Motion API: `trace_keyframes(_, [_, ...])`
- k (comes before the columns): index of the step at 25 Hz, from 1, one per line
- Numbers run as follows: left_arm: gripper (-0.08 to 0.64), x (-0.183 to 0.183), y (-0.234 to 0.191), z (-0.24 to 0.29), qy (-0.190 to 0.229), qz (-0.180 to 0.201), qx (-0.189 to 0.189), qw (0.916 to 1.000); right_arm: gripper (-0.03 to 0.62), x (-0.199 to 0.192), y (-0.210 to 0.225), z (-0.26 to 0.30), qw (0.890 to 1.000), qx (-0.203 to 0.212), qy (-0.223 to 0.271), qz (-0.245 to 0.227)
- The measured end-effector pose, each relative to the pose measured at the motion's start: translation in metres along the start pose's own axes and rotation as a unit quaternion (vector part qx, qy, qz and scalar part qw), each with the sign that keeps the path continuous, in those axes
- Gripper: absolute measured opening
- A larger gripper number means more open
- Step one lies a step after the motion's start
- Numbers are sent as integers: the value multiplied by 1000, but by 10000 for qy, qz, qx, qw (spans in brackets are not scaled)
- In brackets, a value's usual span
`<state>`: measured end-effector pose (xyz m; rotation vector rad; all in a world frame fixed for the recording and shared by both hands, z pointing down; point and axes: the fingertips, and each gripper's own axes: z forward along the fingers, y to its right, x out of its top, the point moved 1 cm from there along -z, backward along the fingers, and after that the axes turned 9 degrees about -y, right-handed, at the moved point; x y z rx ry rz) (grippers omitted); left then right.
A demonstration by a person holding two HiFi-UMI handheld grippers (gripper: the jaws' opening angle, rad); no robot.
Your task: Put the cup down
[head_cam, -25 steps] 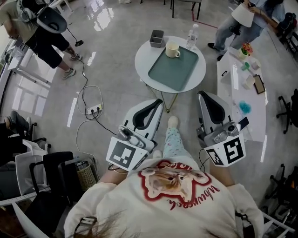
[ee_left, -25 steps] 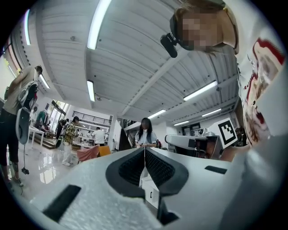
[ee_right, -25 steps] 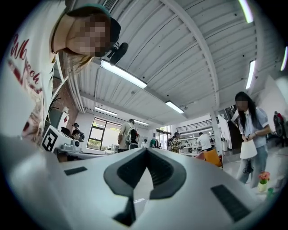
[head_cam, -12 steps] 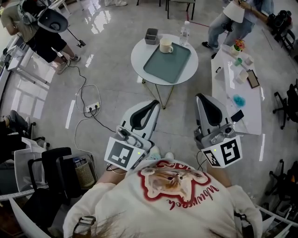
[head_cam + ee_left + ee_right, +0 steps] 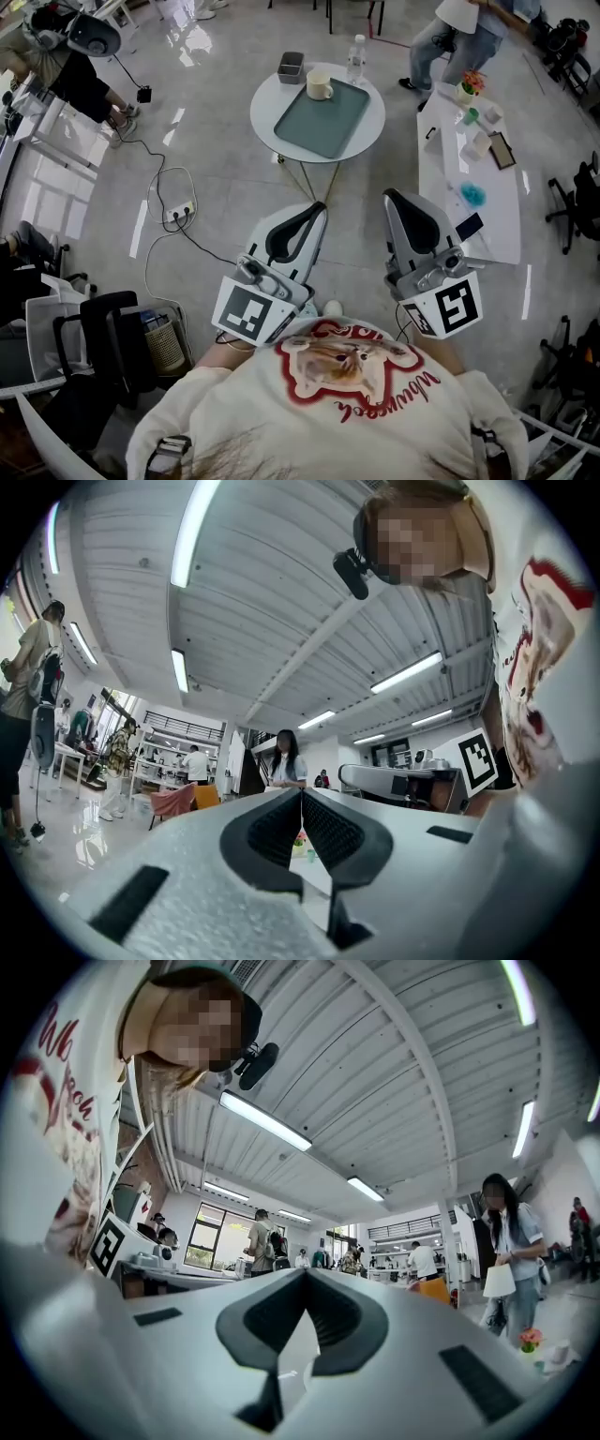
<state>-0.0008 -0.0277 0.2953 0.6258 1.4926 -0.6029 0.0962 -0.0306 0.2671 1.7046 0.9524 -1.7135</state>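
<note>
A cream cup [image 5: 320, 87] stands upright at the far corner of a green tray [image 5: 328, 125] on a small round white table [image 5: 272, 120]. Nothing touches the cup. My left gripper [image 5: 317, 208] and right gripper [image 5: 393, 198] hang low in front of my body, well short of the table. Both are shut with nothing between their jaws. The left gripper view shows the left gripper [image 5: 301, 793] with jaws pressed together, pointing up into the room. In the right gripper view the right gripper [image 5: 306, 1273] is closed the same way.
A grey box [image 5: 291, 67] and a water bottle [image 5: 354, 54] share the round table. A long white table [image 5: 487, 202] with small items runs along the right. Cables and a power strip [image 5: 182, 214] lie on the floor at left. A black chair [image 5: 111, 342] stands near left; people stand around.
The round table with the cup has slid farther away and up in the head view, as I step back. Both grippers stay shut and empty, near my body.
</note>
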Motion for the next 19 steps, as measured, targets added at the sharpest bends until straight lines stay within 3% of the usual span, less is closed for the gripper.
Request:
trace_keyframes(11, [17,-1,6,-8,-55,101,22,9999,28,-1,-7,-4,9999,84,59,49])
trace_keyframes(19, [17,9,3,-13,-10,-4,19,10000,28,4,-17,3,9997,107,64,-222])
